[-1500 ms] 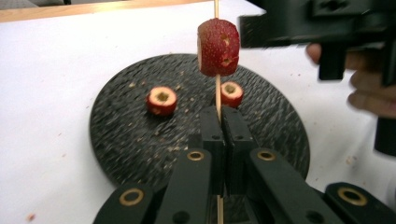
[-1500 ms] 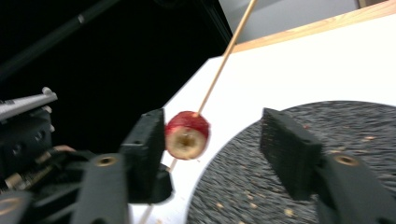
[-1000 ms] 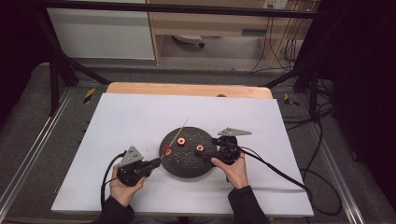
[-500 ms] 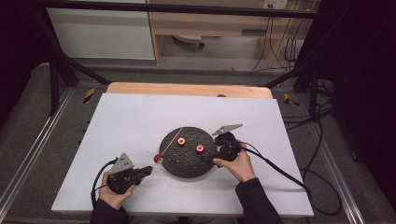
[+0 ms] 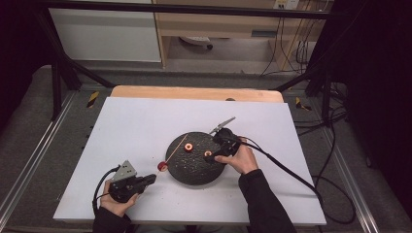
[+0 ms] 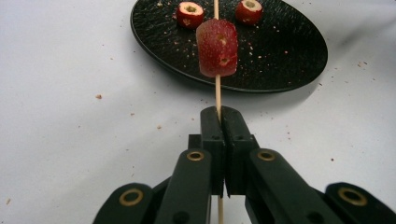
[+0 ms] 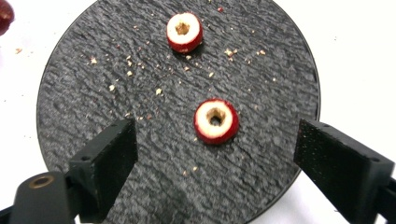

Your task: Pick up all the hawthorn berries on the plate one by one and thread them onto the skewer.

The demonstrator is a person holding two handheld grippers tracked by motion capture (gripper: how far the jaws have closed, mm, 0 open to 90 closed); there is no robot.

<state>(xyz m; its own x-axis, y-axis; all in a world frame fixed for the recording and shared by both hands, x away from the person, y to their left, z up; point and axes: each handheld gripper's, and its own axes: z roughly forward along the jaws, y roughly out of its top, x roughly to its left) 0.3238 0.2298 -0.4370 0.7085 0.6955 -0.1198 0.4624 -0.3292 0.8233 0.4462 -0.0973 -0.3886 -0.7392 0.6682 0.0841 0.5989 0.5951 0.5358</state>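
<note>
A round black plate point(image 5: 194, 170) lies mid-table with two cored red fruit pieces point(image 5: 187, 147) point(image 5: 208, 154) on it. My left gripper point(image 5: 153, 177), front-left of the plate, is shut on a thin wooden skewer point(image 6: 217, 93). One red fruit piece point(image 6: 217, 48) is threaded on the skewer just off the plate's rim point(image 6: 280, 51). The skewer's far end reaches over the plate. My right gripper point(image 7: 217, 158) hangs open over the plate point(image 7: 140, 93). The nearer cored piece point(image 7: 215, 121) lies between its pads point(image 7: 109, 161), untouched. The other piece point(image 7: 184, 31) lies farther off.
The plate sits on a white sheet point(image 5: 145, 121) that covers a wooden table point(image 5: 194, 93). Crumbs dot the plate and sheet. Cables trail from both grippers, the right one point(image 5: 291, 174) running off toward the table's right edge.
My left gripper has drawn back toward the front left, taking the skewer and its fruit piece along. My right gripper has moved left over the plate, above the nearer cored piece.
</note>
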